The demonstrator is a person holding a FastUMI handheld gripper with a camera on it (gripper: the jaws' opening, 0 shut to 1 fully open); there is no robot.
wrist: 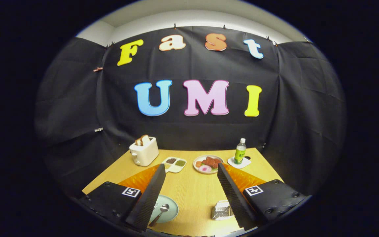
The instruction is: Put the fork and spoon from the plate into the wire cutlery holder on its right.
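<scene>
While the gripper [191, 171] is held wide apart over the table [192, 194], a spoon [161, 212] is seen on the plate [171, 210] and the wire holder [221, 210] to its right.

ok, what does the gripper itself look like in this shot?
The gripper has two long wedge-shaped fingers with ribbed, textured inner faces. Each sits on a black block mount fixed with screws and carrying a square white fiducial tag. No cables visible.
</scene>
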